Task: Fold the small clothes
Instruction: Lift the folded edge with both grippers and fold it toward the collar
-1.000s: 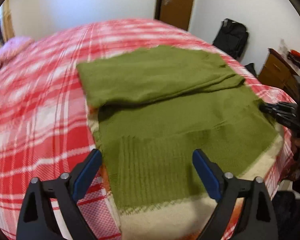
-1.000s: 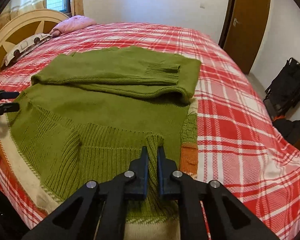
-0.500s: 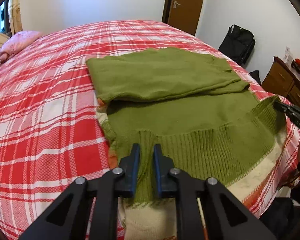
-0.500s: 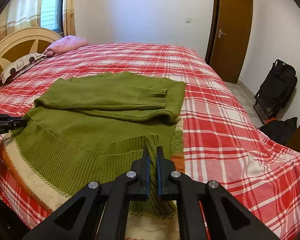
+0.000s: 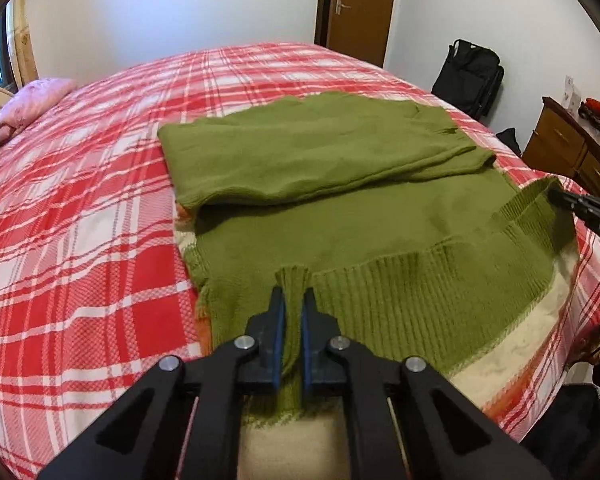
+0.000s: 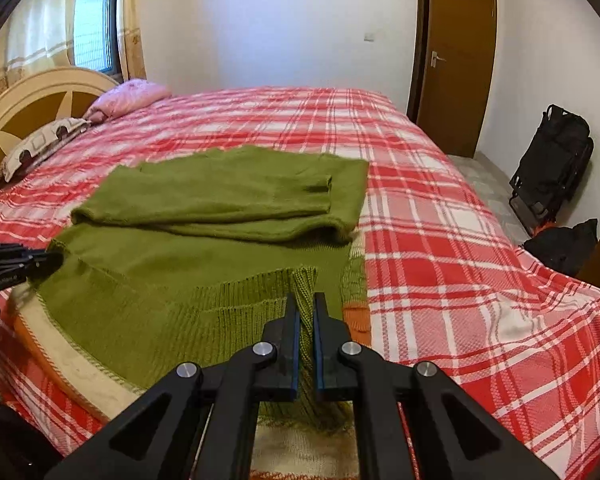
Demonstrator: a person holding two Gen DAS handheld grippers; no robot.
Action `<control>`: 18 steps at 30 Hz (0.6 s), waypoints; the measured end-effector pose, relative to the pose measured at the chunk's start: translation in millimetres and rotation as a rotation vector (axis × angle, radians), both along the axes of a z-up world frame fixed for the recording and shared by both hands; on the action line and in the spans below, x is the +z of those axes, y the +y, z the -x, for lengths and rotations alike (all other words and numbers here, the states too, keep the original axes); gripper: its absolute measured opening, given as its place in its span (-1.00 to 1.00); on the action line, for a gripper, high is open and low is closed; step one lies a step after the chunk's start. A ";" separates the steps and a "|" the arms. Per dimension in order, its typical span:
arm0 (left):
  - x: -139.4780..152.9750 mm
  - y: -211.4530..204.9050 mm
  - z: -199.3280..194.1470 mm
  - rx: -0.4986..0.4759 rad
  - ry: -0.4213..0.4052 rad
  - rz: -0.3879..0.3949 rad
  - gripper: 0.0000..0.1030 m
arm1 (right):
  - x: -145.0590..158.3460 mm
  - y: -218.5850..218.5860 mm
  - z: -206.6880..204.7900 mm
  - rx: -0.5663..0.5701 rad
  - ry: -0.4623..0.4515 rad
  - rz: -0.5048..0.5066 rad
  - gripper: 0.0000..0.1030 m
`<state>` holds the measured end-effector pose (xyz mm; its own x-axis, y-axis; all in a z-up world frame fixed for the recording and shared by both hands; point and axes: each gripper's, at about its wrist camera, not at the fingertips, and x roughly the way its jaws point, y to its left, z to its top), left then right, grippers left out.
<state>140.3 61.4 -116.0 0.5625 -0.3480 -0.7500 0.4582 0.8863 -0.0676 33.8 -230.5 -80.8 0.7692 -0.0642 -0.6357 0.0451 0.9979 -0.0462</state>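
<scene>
Two grippers, left gripper [image 5: 293, 300] and right gripper [image 6: 306, 305], each clamp the green sweater's [image 5: 340, 208] ribbed hem.

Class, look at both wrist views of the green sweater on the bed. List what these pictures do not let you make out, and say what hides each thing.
- Green sweater: its collar and front, covered by the folded-over upper part, both views.
- Hem in the right claw: the pinched stretch, hidden between the pads.
- Left claw: its handle and the hand, below the frame edge.
- Dresser: its top, cut by the fisheye rim.
</scene>
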 end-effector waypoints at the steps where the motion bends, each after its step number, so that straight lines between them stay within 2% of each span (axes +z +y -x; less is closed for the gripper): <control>1: 2.5 1.2 1.7 0.005 0.003 0.014 -0.86 | 3.2 1.0 0.9 0.003 -0.007 0.003 -0.91; 9: 46.3 16.6 -4.1 0.077 -0.038 0.147 -0.86 | 31.5 11.7 -6.6 0.039 -0.076 0.026 -0.92; 13: 53.3 13.3 -6.4 0.086 -0.074 0.121 -0.86 | 41.1 13.9 -11.2 0.040 -0.096 0.041 -0.92; 18: 57.0 16.3 -10.1 0.100 -0.078 0.143 -0.86 | 51.4 15.8 -19.1 0.043 -0.119 0.070 -0.92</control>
<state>150.3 77.7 -59.0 0.6540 -0.3873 -0.6498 0.3775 0.9115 -0.1633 52.9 -214.7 -29.4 0.8420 -0.0702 -0.5349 0.0114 0.9936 -0.1126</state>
